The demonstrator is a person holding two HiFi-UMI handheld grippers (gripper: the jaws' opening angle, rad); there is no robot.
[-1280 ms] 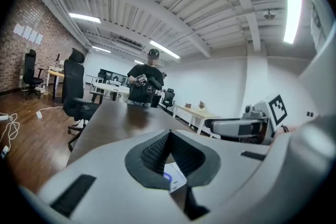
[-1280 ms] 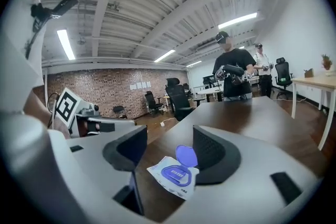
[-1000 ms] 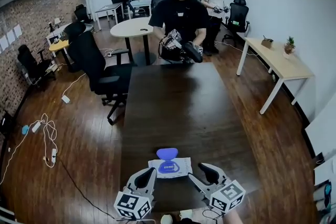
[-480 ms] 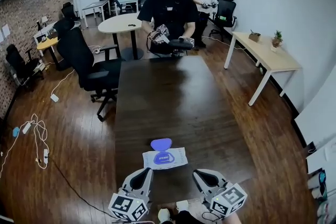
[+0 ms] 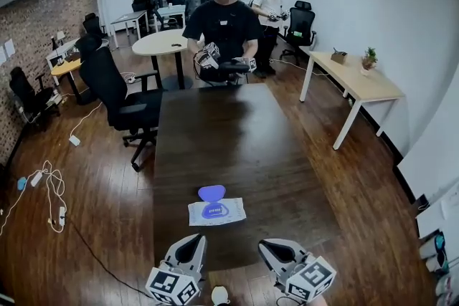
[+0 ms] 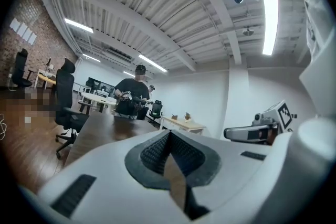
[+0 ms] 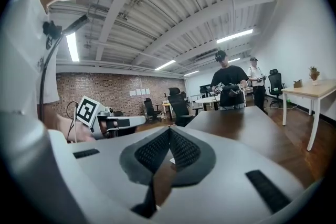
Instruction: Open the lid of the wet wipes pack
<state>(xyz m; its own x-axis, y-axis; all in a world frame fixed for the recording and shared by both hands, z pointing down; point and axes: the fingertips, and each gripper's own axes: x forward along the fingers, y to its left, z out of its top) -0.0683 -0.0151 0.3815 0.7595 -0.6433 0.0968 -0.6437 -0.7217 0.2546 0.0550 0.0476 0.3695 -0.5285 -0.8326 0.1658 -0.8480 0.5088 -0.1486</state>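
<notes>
The wet wipes pack [image 5: 216, 212] lies flat on the dark table [image 5: 237, 140] near its front end. Its blue lid [image 5: 211, 193] is flipped open toward the far side. My left gripper [image 5: 191, 246] hangs at the table's near edge, left of and short of the pack, jaws shut and empty. My right gripper [image 5: 273, 249] sits level with it on the right, also shut on nothing. In the left gripper view the pads of my left gripper [image 6: 169, 134] meet; the pads of my right gripper [image 7: 169, 131] do the same in its own view. Neither touches the pack.
A person [image 5: 224, 21] stands at the table's far end holding grippers, with a second person [image 5: 271, 0] behind. A black office chair [image 5: 118, 93] stands left of the table. A light desk [image 5: 358, 82] is at the right, and cables [image 5: 50, 186] lie on the floor.
Both grippers have drawn back from the pack toward the table's near edge. The pack stays put with its lid open.
</notes>
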